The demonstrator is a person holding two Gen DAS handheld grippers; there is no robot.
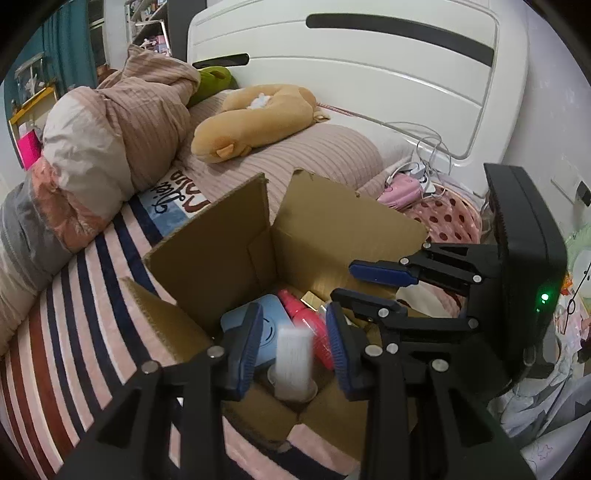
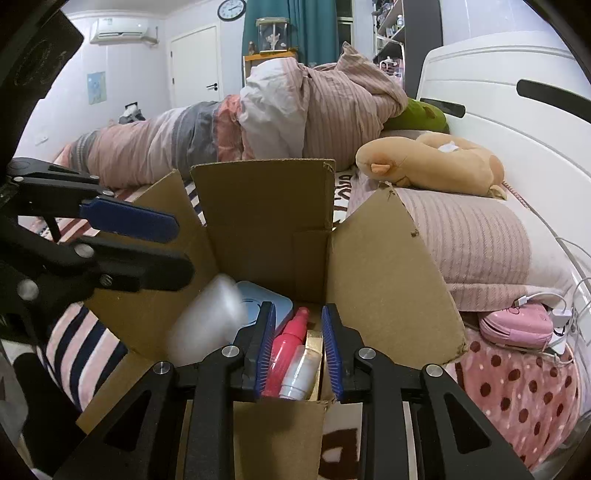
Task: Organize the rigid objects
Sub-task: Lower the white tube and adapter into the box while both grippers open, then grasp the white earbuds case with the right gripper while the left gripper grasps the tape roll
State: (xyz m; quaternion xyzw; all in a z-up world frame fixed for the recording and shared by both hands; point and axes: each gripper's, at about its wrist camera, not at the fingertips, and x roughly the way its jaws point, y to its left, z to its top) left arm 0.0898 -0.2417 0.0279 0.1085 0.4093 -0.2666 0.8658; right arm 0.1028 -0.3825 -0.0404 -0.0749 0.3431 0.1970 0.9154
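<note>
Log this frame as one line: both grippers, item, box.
left hand-held gripper: open, white bottle blurred between fingers | right hand-held gripper: open, empty | cardboard box: flaps open, pink bottle inside

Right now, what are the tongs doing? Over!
Left tongs open over cardboard box, blurred white bottle dropping between them. Right tongs open, empty, above pink bottle. Nothing blocking.

White headboard (image 1: pixel 369 74), teal curtain (image 2: pixel 291 26), wall clock (image 2: pixel 231 9), white door (image 2: pixel 194 66)

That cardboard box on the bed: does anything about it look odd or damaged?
The cardboard box has a torn, ragged flap edge. A blurred white bottle hangs between the open left gripper fingers, seemingly mid-drop.
</note>
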